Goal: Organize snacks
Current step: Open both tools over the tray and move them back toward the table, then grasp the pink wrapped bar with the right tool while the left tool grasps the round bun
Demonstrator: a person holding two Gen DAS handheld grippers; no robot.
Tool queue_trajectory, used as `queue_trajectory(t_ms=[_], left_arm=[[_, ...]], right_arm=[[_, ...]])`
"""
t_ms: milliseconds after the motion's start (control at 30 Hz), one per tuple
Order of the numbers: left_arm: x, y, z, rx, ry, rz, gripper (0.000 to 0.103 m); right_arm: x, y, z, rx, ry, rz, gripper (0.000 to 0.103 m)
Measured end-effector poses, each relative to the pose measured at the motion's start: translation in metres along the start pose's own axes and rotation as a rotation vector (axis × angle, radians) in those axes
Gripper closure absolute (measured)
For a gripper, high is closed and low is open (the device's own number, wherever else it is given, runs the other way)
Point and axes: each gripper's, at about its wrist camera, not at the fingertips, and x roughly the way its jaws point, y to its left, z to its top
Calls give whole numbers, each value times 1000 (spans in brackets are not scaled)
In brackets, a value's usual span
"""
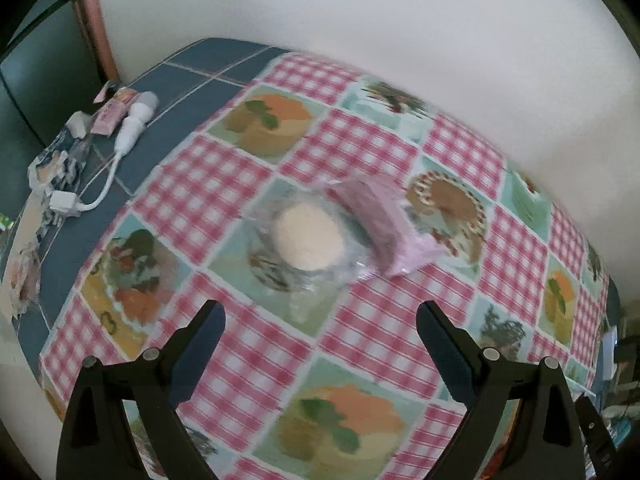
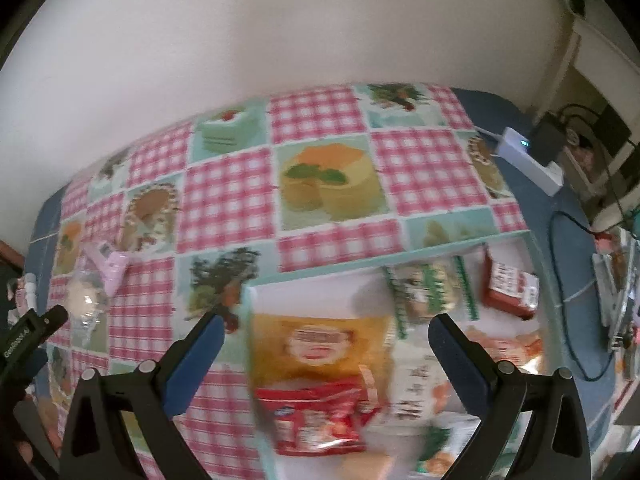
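Note:
In the left wrist view a round pale cake in a clear wrapper [image 1: 308,240] lies on the checked tablecloth [image 1: 224,184], with a pink wrapped snack [image 1: 376,216] touching its right side. My left gripper [image 1: 320,316] hovers open just short of them, holding nothing. In the right wrist view my right gripper [image 2: 326,330] is open above a clear tray [image 2: 256,320] holding several snack packets: a yellow-red bag [image 2: 320,360], a green-edged packet [image 2: 424,292] and a red packet [image 2: 508,288]. The pale cake [image 2: 82,300] and pink snack [image 2: 110,266] show far left, next to the left gripper's tip [image 2: 44,322].
A white cable with plug [image 1: 128,128], a small pink box [image 1: 112,114] and crumpled wrappers [image 1: 52,164] lie at the table's left end. A white power strip [image 2: 532,162] and black cables [image 2: 576,224] sit on the right end. A white wall stands behind the table.

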Motion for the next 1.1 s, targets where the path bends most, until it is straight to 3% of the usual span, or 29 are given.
queue_trajectory(t_ms=[233, 400, 667, 800, 933, 1100], left_arm=[[20, 41, 18, 22, 7, -12, 7], [38, 40, 39, 51, 29, -84, 7], [76, 18, 59, 99, 79, -114, 7], [93, 9, 59, 134, 103, -87, 7], [100, 11, 58, 169, 103, -69, 7], [103, 33, 58, 196, 84, 9, 7]], right_arm=[[1, 48, -1, -20, -45, 115, 0], [19, 97, 11, -81, -26, 179, 0], [60, 177, 43, -206, 14, 248, 0], [86, 207, 52, -246, 74, 294, 0], [102, 232, 51, -310, 93, 275, 0], [120, 261, 42, -403, 116, 238, 0]])
